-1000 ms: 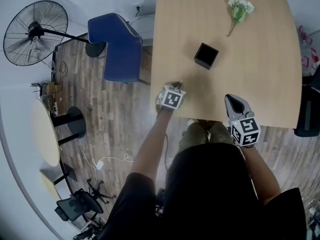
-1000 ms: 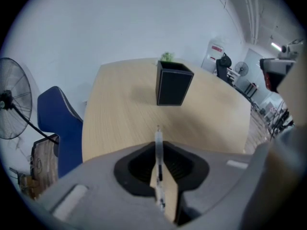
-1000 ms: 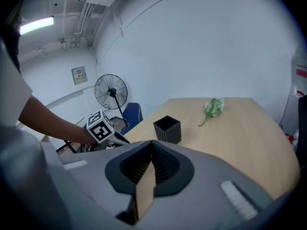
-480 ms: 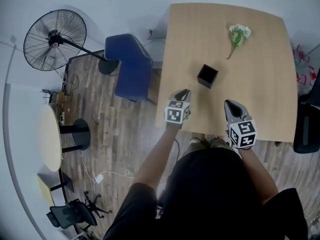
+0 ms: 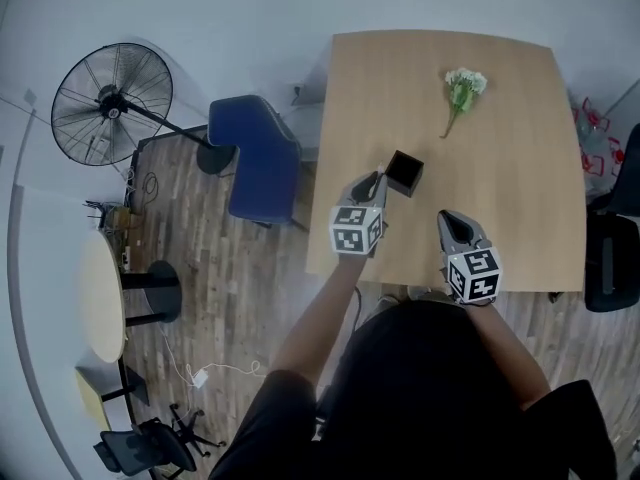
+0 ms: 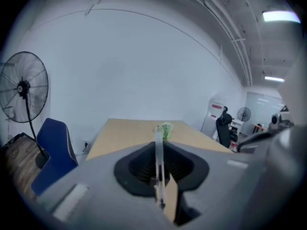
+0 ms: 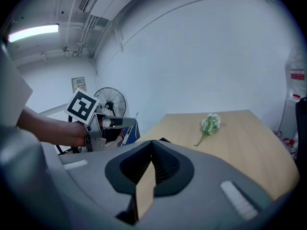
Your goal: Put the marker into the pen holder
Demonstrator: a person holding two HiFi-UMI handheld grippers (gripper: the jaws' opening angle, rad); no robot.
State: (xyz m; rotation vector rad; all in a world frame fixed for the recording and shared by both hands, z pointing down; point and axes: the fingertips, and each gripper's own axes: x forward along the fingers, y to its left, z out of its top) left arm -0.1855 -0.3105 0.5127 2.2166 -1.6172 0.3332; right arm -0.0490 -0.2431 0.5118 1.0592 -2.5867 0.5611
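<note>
A black square pen holder point(image 5: 404, 172) stands on the wooden table point(image 5: 500, 198). My left gripper point(image 5: 374, 182) hangs just left of it and close to its rim, shut on a thin pale marker point(image 6: 159, 163) that runs along the closed jaws and sticks out past their tips. From the right gripper view the left gripper point(image 7: 111, 123) shows at the left with a hand around it. My right gripper point(image 5: 447, 219) is near the table's front edge, right of the holder, shut with nothing in it.
A sprig of pale green flowers point(image 5: 458, 90) lies at the far side of the table. A blue chair point(image 5: 262, 158) stands at the table's left edge, with a floor fan point(image 5: 112, 103) beyond it. A black chair point(image 5: 610, 268) is at the right.
My left gripper has risen from the table's front edge and moved forward to the pen holder's left side, still holding the marker. The right gripper has barely moved.
</note>
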